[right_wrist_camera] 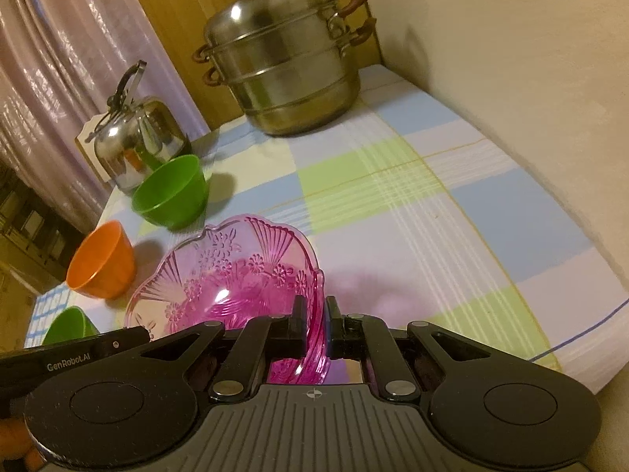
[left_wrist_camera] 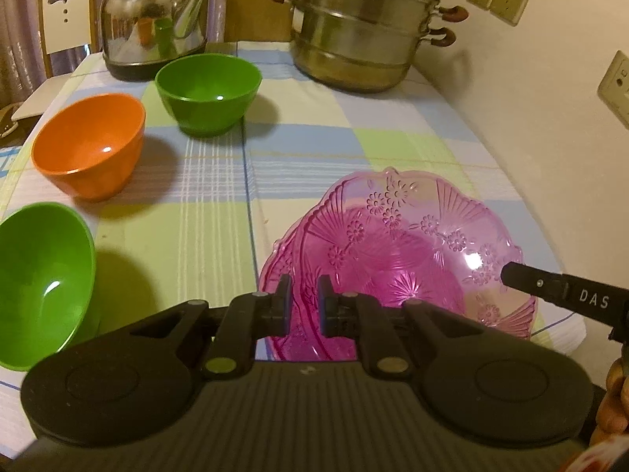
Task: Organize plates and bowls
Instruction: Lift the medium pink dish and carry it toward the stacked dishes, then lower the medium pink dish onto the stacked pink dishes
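Both grippers are on the pink dish point(left_wrist_camera: 401, 259), a clear, flower-patterned plastic thing with a scalloped rim, sitting near the front of the table point(left_wrist_camera: 322, 133) toward the wall side. The left gripper point(left_wrist_camera: 304, 305) has its jaws drawn nearly together over the dish's near rim, and the rim runs up between the two pads; the pink edge fills the narrow gap, so it looks clamped there. The right gripper point(right_wrist_camera: 315, 328) is closed just as tight on the rim at the other side, with the thin pink wall standing upright between its pads. From the right wrist the dish point(right_wrist_camera: 228, 275) appears tipped, its hollow facing left toward the bowls, and the left gripper's dark finger pokes in at its lower left edge. From the left wrist the right gripper's finger shows at the dish's right rim, marked with white letters, and a bit of a hand point(left_wrist_camera: 613, 401) shows at the frame's lower right. To the left of the dish, well apart from it, stand three plain bowls in a loose row running away from me: a green bowl point(left_wrist_camera: 43, 279) nearest, an orange bowl point(left_wrist_camera: 90, 145) behind it, and a second green one point(left_wrist_camera: 208, 92) farther back. At the far end of the checked cloth sit a shiny kettle point(left_wrist_camera: 153, 23) on the left and a stacked steel steamer point(left_wrist_camera: 361, 27) on the right by the wall.
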A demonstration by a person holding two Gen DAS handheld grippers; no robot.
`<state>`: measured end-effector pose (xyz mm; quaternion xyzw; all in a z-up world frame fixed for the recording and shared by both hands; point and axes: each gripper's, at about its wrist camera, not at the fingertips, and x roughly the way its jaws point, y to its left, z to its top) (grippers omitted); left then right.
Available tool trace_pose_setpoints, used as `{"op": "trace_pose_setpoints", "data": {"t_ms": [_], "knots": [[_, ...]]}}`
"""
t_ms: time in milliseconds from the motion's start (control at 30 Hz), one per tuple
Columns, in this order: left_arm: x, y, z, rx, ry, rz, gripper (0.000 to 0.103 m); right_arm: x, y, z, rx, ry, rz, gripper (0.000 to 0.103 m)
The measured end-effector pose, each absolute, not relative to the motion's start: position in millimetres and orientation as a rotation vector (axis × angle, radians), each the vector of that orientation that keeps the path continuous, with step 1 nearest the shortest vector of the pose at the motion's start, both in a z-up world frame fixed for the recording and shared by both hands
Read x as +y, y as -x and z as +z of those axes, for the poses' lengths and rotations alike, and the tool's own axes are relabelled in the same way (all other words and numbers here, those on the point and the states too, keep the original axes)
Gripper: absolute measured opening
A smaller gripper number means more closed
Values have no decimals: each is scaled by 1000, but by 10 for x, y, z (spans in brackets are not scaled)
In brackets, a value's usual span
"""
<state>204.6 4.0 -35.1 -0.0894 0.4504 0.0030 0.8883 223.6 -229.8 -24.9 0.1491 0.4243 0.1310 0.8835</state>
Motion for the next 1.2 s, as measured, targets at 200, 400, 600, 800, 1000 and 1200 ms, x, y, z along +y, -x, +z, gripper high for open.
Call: {"op": "trace_pose_setpoints", "data": {"t_ms": [200, 400, 600, 800, 1000, 1200], "knots": [[54, -2059, -458, 938, 168, 24, 11, -2250, -2303, -368, 904, -312, 284, 8], [81, -2080, -560, 947, 164, 40, 12, -2206, -2359, -486, 914, -306, 297, 8], [73, -2079, -614, 950, 150, 51, 12, -2187, -2402, -584, 922, -310, 308, 8], [81, -2079, -653, 955, 152, 53, 12, -2143, -2419, -594, 914, -288, 309, 8], [65, -2064, -694, 962, 153, 50, 13, -2115, -2432, -609, 916, -272, 300, 8], [78, -2056, -733, 966, 160, 55, 14, -2097, -2451, -629, 926, -258, 305, 8]]}}
